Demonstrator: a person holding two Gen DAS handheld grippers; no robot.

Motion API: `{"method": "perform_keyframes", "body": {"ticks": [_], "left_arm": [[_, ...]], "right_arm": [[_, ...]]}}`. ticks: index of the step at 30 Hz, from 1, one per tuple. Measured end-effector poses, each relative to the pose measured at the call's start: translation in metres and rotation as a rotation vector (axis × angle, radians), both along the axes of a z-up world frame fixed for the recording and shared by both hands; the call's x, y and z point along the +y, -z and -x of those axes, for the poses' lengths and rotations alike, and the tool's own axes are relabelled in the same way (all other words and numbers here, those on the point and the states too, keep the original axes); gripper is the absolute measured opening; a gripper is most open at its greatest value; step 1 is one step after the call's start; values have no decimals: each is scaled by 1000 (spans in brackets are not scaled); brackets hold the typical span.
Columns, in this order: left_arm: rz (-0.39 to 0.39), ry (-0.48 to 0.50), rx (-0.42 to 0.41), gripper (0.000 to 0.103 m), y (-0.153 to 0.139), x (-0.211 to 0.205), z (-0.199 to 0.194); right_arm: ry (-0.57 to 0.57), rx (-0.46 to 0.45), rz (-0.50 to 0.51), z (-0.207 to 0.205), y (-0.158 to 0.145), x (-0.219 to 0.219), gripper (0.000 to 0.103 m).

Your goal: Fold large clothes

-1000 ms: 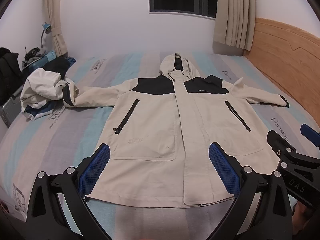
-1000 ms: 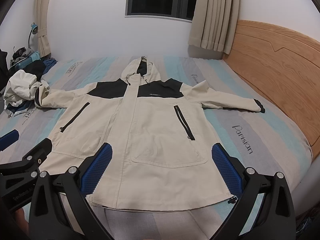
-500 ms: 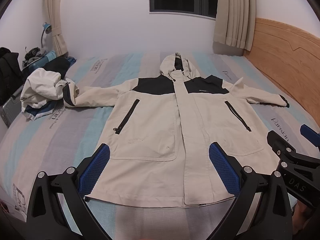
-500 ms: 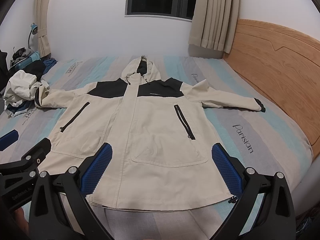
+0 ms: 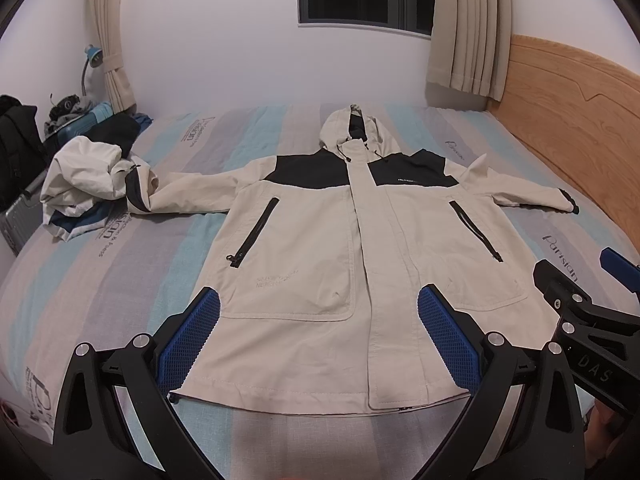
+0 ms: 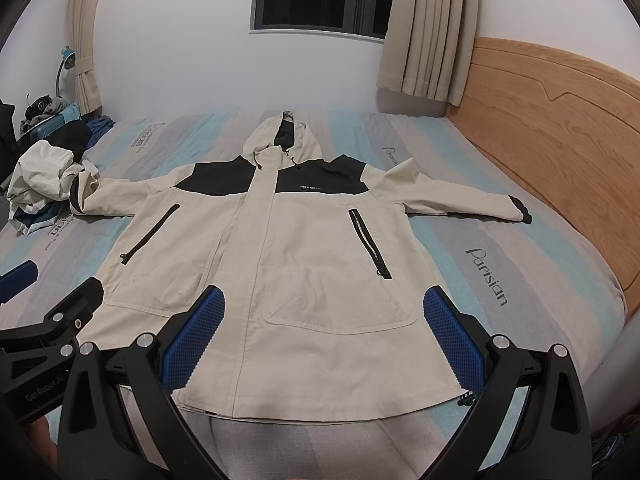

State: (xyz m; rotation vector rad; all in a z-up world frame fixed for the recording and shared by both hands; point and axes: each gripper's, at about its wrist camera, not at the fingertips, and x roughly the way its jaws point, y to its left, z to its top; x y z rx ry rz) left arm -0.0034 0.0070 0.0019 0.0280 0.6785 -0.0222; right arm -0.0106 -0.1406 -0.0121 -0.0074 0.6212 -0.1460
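A cream hooded jacket [image 5: 320, 264] with black shoulder panels lies flat, face up, on the striped bed, sleeves spread out to both sides and hood toward the far wall; it also shows in the right wrist view [image 6: 304, 264]. My left gripper [image 5: 318, 340] hovers open and empty above the jacket's hem. My right gripper [image 6: 322, 340] is open and empty above the hem too, beside the left one. The right gripper shows at the right edge of the left wrist view [image 5: 580, 320], and the left gripper at the left edge of the right wrist view [image 6: 44, 328].
A pile of crumpled clothes [image 5: 84, 184] lies at the bed's left side, touching the jacket's left cuff. A wooden headboard [image 6: 560, 120] bounds the right side. Bags and a suitcase [image 5: 20, 152] stand left of the bed. The mattress [image 6: 500, 264] is striped blue and grey.
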Motion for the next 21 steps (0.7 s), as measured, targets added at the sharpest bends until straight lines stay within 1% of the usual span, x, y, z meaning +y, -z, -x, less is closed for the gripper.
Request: {"method": "perform_keyframes", "body": {"ticks": [12, 15, 18, 21], "left_arm": [[-2, 0, 8, 97, 1, 3, -2], [11, 0, 35, 97, 2, 8, -6], [-5, 6, 28, 97, -4, 10, -11], [-63, 11, -15, 97, -12, 9, -25]], "right_arm": [[3, -3, -1, 0, -1, 0, 96], [5, -9, -4, 0, -2, 0, 96], [3, -4, -34, -9, -3, -3, 96], [-45, 19, -80, -36, -3, -4, 96]]}}
